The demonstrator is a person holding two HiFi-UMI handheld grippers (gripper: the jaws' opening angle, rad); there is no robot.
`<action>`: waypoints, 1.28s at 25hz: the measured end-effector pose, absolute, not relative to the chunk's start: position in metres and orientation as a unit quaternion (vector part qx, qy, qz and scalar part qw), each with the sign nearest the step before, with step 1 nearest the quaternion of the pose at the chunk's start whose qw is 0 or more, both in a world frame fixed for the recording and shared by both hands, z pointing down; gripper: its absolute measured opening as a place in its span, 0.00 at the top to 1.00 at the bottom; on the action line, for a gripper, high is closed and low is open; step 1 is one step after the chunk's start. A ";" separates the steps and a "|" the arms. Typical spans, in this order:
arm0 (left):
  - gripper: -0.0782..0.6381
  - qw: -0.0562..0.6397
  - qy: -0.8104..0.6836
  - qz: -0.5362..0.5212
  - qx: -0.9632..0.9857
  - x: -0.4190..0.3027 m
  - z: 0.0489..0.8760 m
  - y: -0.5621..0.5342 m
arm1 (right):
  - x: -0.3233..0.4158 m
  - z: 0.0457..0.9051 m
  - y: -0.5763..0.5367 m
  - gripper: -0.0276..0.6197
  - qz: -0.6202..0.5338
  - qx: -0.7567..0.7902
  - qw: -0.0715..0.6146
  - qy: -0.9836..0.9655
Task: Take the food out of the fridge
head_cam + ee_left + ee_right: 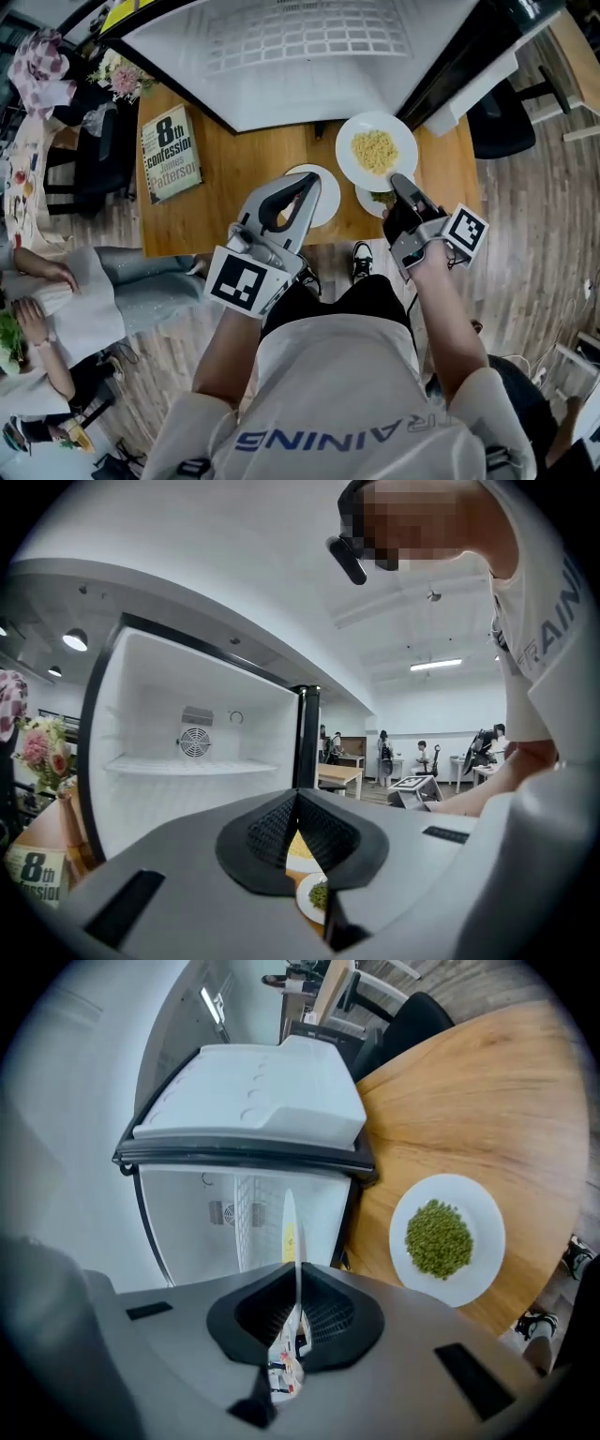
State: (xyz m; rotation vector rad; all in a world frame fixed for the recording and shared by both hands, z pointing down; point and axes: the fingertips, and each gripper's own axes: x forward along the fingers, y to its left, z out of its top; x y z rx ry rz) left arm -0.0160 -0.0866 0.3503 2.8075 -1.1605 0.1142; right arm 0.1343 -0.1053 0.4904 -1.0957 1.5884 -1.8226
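Three plates are seen at the wooden table (244,159). The fridge (187,799) behind them is open and its shelf (187,766) is bare, so the food seems to be all out. The plate of yellow food (350,141) is pinched by its rim in the right gripper (296,1283), whose tongs are pressed tight on the thin white edge. It is gripped at the rim so that the food is not touched, and it is held flat so that nothing slides off. It is found just in front of the fridge, next to the plate of green food (478,1208), which is laid flat on the table near the front edge. The left gripper (297,799) is held above a third small plate (328,202), with its tongs pressed together and nothing between them. It is not needed for carrying, so it is held off to the side. What is on that third plate cannot be told, because most of it is hidden under the gripper. A free spot on the table is likely wanted next for the yellow plate.
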 end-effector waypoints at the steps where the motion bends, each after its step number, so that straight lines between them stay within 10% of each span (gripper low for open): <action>1: 0.88 0.049 -0.370 0.037 0.927 -0.006 0.351 -0.087 | 0.145 0.492 -0.101 0.91 -0.664 -0.409 0.247 0.576; 32: 0.88 0.069 -0.162 0.078 0.981 0.185 0.405 -0.067 | 0.329 0.595 -0.028 0.91 -0.641 -0.540 0.326 0.437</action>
